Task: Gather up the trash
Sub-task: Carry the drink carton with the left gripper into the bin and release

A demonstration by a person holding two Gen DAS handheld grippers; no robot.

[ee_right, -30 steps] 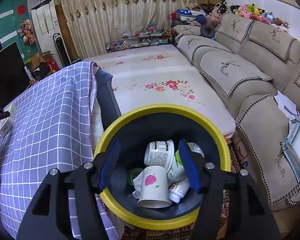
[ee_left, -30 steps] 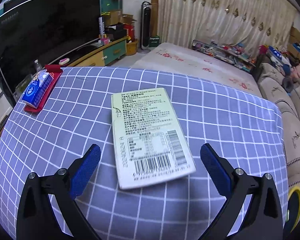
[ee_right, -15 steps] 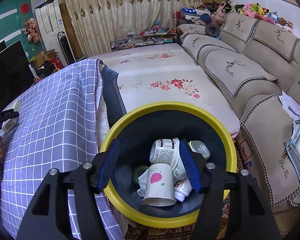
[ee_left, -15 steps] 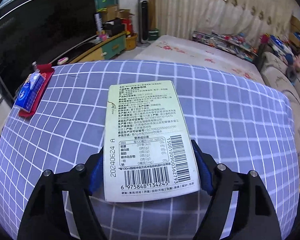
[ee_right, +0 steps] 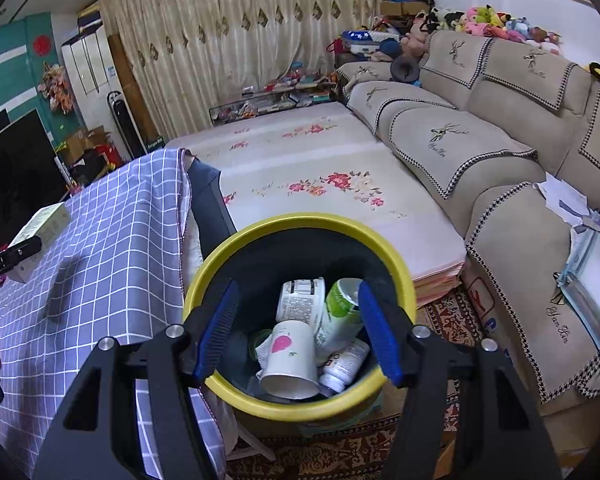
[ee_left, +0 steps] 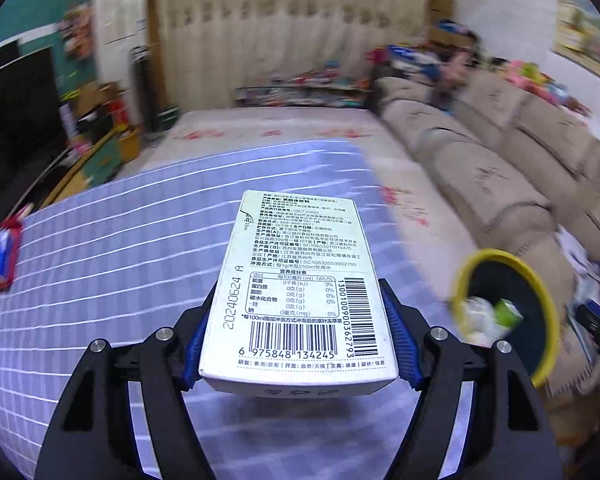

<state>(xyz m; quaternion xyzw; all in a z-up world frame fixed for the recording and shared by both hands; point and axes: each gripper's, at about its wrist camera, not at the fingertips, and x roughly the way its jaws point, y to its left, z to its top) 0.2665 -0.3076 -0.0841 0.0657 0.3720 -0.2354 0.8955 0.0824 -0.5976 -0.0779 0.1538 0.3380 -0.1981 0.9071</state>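
With the checked table (ee_left: pixel 100 280) below and the yellow-rimmed bin (ee_left: pixel 540 300) ahead to its right, the left claw (ee_left: pixel 298 344), clenched on the flat box (ee_left: pixel 296 280), should clear the rim before letting go, while the right claw (ee_right: pixel 296 332) hangs released over the bin.

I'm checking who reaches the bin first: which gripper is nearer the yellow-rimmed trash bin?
Right. The right gripper hangs open directly over the yellow-rimmed trash bin; the left gripper, shut on the white box, is over the checked tablecloth beside it.
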